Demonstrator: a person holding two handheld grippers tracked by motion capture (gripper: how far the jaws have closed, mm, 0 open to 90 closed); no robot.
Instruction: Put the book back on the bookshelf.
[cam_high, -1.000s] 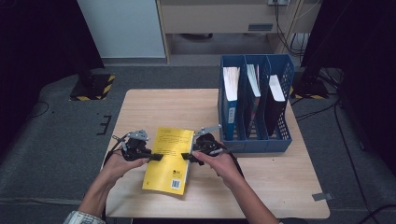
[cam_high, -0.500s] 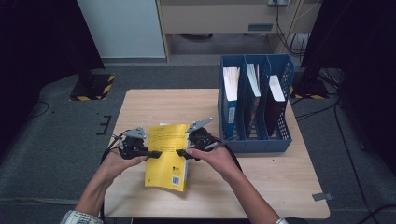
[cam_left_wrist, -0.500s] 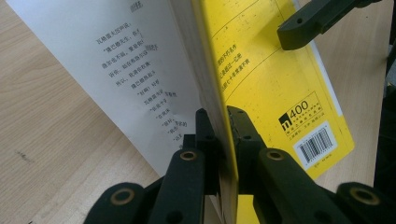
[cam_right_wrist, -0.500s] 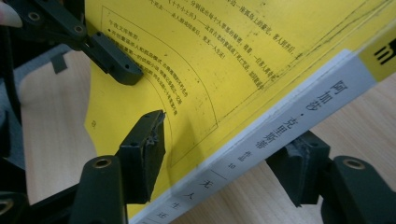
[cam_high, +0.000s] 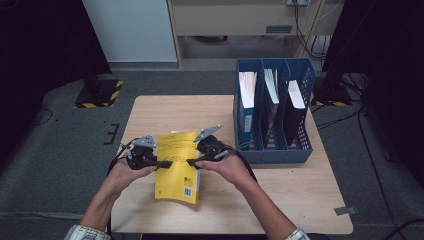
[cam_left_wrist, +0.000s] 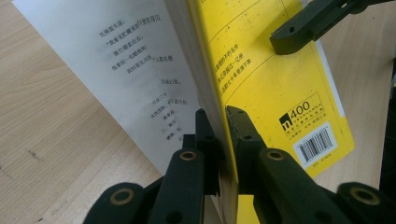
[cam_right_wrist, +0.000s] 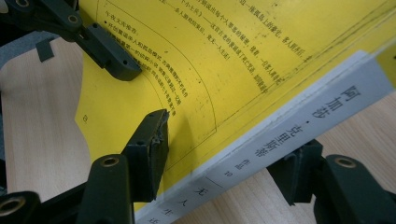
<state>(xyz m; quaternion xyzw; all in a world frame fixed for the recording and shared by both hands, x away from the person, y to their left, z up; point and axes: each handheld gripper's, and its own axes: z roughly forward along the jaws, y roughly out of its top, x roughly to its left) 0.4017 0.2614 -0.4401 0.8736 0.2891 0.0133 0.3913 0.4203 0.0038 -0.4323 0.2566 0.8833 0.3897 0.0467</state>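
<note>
Two grippers are sharing one yellow book (cam_high: 176, 165) at lower centre, above the desk (cam_high: 165, 112): the left gripper (cam_high: 161, 163) is clamping its edge, the right gripper (cam_high: 191, 162) is straddling its spine, jaws closing, not visibly pressing.

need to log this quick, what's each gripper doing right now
left gripper: shut on the yellow book, by its page edge.
right gripper: fingers closing around the book's spine, one either side; grip not certain.
</note>
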